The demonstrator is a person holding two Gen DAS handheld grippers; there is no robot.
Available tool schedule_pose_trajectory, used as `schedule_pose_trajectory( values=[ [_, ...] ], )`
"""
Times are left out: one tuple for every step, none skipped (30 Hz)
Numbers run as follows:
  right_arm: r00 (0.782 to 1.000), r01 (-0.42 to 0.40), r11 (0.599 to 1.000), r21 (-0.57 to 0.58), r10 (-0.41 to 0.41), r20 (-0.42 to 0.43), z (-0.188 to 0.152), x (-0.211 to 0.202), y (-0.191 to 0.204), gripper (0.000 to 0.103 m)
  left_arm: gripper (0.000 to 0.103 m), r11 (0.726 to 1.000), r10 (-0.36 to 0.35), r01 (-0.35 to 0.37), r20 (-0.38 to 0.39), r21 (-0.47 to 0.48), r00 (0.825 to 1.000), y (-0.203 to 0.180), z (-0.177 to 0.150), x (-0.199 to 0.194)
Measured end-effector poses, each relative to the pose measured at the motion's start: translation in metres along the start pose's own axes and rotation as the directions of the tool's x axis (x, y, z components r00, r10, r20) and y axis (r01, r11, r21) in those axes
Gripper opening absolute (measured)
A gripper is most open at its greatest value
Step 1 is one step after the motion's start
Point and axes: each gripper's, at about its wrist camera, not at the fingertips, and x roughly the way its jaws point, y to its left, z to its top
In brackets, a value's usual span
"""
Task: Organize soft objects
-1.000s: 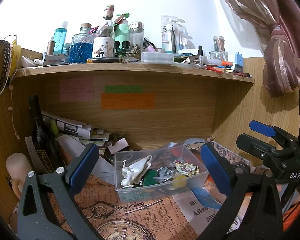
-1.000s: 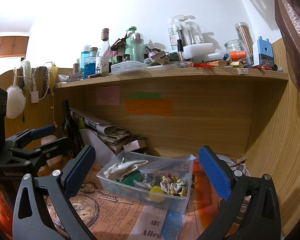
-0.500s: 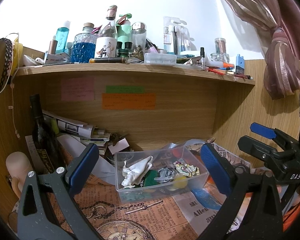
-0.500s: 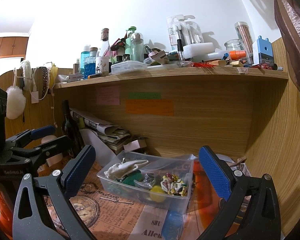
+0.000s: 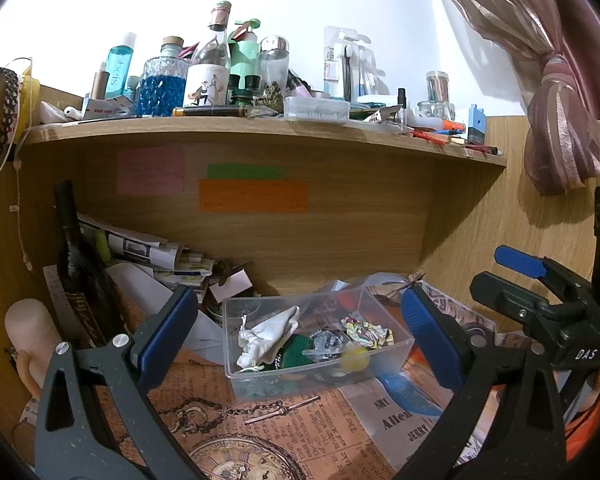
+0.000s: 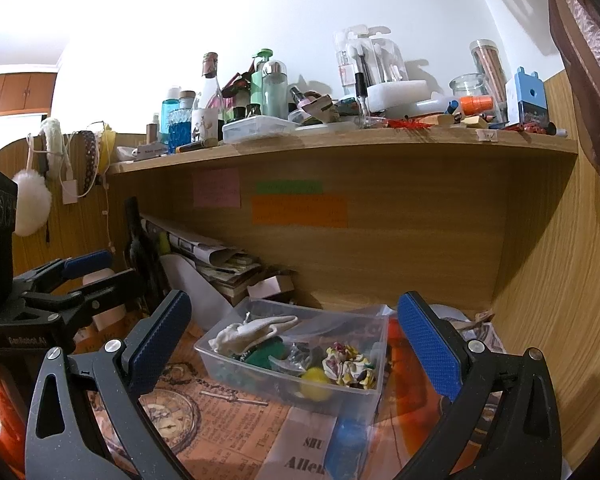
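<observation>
A clear plastic bin (image 5: 236,368) (image 6: 216,360) stands on the newspaper-covered desk under the shelf. It holds a white cloth pouch (image 5: 266,334) (image 6: 256,330), a green soft piece (image 5: 296,354) (image 6: 262,356), a floral scrunchie (image 5: 366,328) (image 6: 346,362) and a yellow ball (image 5: 355,359) (image 6: 315,378). My left gripper (image 5: 298,340) is open and empty, its jaws framing the bin from in front. My right gripper (image 6: 294,338) is open and empty, also in front of the bin. Each gripper shows at the edge of the other's view.
A dark wine bottle (image 5: 80,264) and stacked papers (image 5: 152,252) stand at the left of the nook. The upper shelf (image 5: 260,128) carries several bottles and jars. Wooden walls close the back and right. A pink curtain (image 5: 560,92) hangs at right.
The left wrist view has shifted slightly; the shelf bottles sit a little more to the right. The right gripper has barely moved. Both stay open.
</observation>
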Motion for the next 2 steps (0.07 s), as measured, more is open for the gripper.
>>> schedule_pose_trajectory(
  values=[
    [1.0, 0.001, 1.0, 0.001, -0.001, -0.001, -0.0004, 0.0004, 0.0004, 0.103, 0.103, 1.0, 0.002, -0.002, -0.001, -0.001, 1.0, -0.0003, -0.0004, 0.0008],
    [1.0, 0.002, 1.0, 0.002, -0.002, -0.002, -0.0007, 0.0006, 0.0007, 0.103, 0.103, 1.0, 0.005, -0.005, -0.002, -0.003, 1.0, -0.0004, -0.0008, 0.0011]
  ],
)
